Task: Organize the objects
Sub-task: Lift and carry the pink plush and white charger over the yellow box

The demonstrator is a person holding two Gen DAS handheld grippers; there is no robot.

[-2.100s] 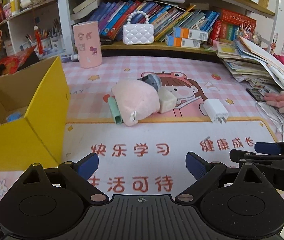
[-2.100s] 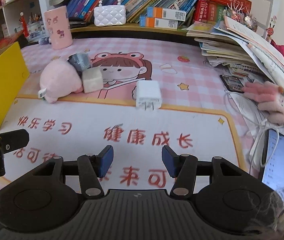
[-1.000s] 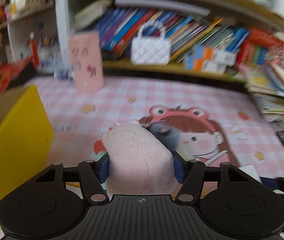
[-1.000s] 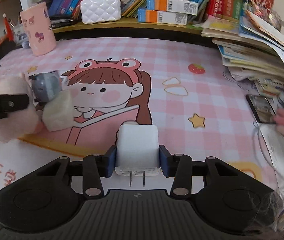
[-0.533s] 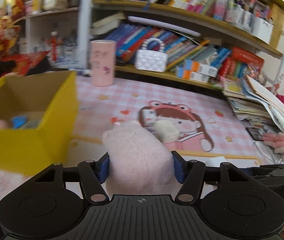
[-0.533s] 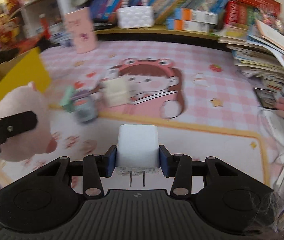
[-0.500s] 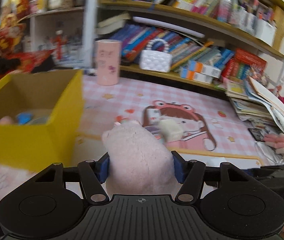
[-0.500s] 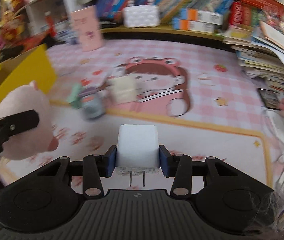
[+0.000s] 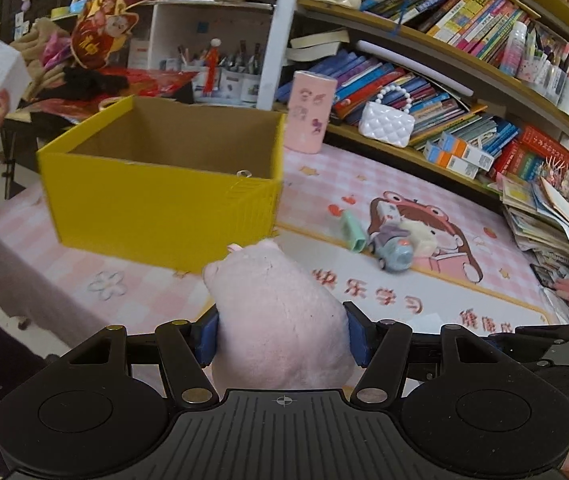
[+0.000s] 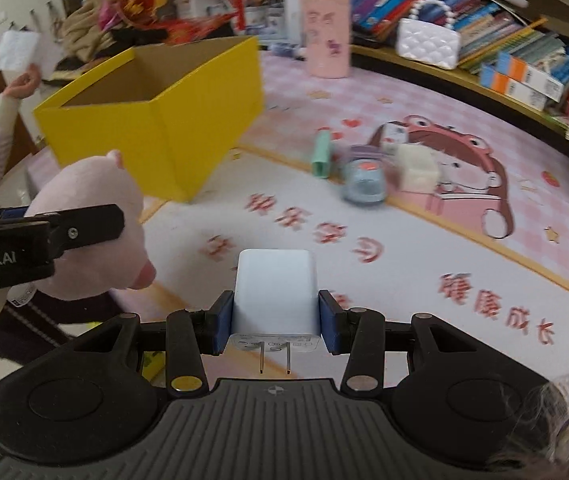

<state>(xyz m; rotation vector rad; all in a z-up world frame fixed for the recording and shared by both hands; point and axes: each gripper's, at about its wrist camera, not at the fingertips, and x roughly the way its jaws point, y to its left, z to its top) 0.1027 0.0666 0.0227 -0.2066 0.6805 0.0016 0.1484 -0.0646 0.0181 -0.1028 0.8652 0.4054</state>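
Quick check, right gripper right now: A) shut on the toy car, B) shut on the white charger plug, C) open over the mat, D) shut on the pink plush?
B: in the right wrist view the right gripper has both blue pads pressed against the sides of the white charger plug, its prongs pointing back at the camera; the pink plush is in the left gripper.
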